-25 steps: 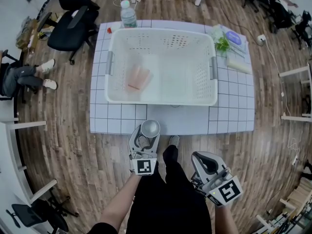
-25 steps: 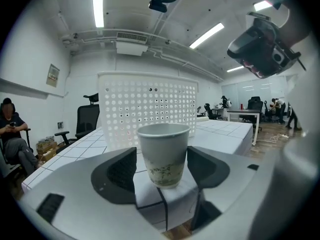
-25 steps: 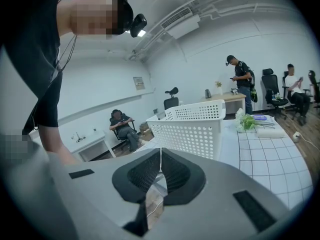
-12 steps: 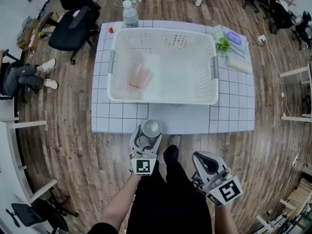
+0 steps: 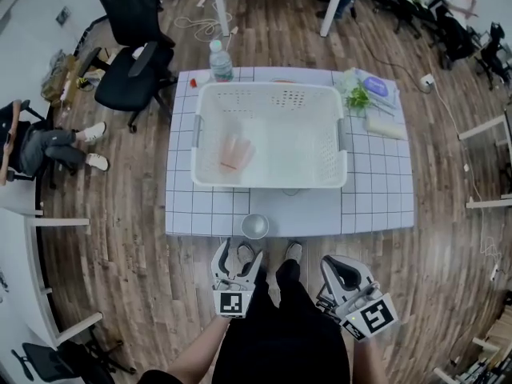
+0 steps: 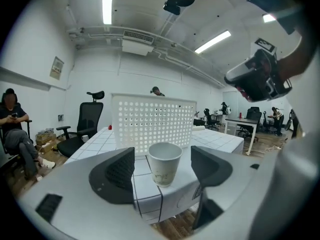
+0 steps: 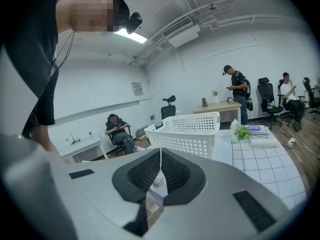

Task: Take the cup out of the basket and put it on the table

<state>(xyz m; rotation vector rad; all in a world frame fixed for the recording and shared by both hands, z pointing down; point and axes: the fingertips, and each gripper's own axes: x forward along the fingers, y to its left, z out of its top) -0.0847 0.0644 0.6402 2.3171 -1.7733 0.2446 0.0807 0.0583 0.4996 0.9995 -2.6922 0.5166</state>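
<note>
An open-plan office: black swivel chairs (image 5: pixel 134 69) stand left of the gridded table (image 5: pixel 376 184), white desks (image 5: pixel 16 262) ring it on a wood floor (image 5: pixel 104 238), strip lights (image 6: pixel 107 4) and an air unit (image 6: pixel 136 40) hang overhead, and a person (image 6: pixel 11 126) sits nearby.

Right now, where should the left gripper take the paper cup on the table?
Across its side wall below the rim, coming level from the table's front edge. The paper cup stands upright, mouth up, narrowing downward; the basket stands behind it. The left gripper has just been opening its jaws, nothing between them.
</note>
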